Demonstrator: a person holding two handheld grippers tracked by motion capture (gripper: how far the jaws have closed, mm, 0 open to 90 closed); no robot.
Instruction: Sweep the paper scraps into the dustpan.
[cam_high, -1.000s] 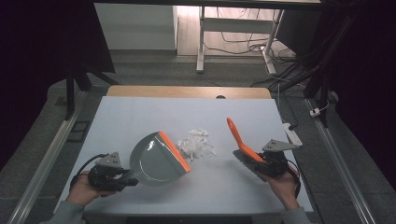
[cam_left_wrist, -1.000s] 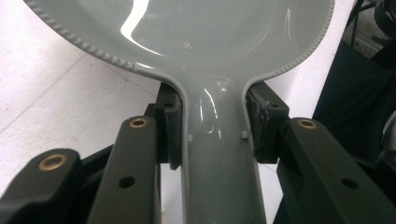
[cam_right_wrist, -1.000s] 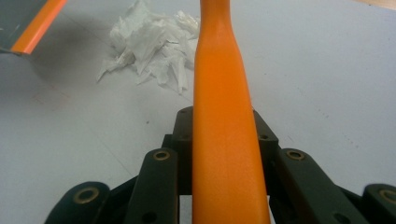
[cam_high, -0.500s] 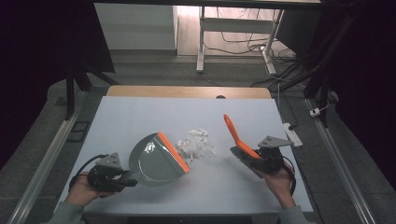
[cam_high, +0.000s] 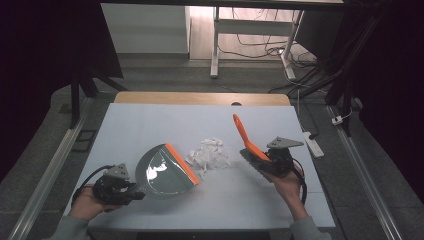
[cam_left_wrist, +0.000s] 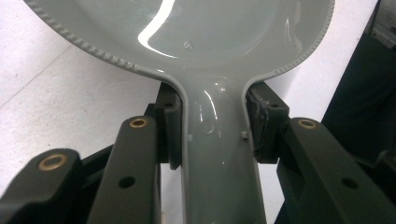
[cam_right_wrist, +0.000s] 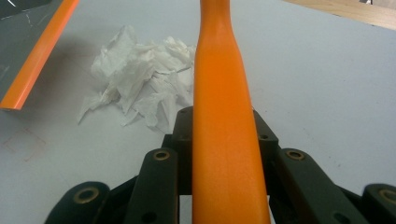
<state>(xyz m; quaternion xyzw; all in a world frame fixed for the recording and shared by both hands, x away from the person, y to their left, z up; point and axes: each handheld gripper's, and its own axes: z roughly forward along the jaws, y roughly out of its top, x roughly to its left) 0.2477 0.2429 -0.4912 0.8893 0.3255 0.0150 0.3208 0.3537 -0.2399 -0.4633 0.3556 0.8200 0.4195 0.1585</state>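
A: The left tongs (cam_high: 116, 186) are clamped on the grey handle of the dustpan (cam_high: 167, 170); in the left gripper view both pads press the handle's sides just below where the pan (cam_left_wrist: 187, 28) widens. The right tongs (cam_high: 274, 162) are closed around the orange brush (cam_high: 243, 137), whose handle (cam_right_wrist: 224, 116) runs straight up between the jaws in the right gripper view.

B: And the rubbish itself?

A: A heap of torn white paper scraps (cam_high: 207, 152) lies on the worktop (cam_high: 150, 125), between the two tools. The dustpan's orange lip (cam_high: 182, 162) is just beside the heap on its left side, almost touching it. The brush head sits to the heap's right, a little apart.

B: So which way does the sweep go?

A: I'd judge leftward, from the brush toward the lip. The lip's long edge runs diagonally, so the stroke should meet it square, not along it. The scraps (cam_right_wrist: 140, 88) lie left of the brush handle in the right gripper view, with the lip (cam_right_wrist: 39, 58) beyond them.

B: Risk?

A: Light paper could skid past the lip's ends.
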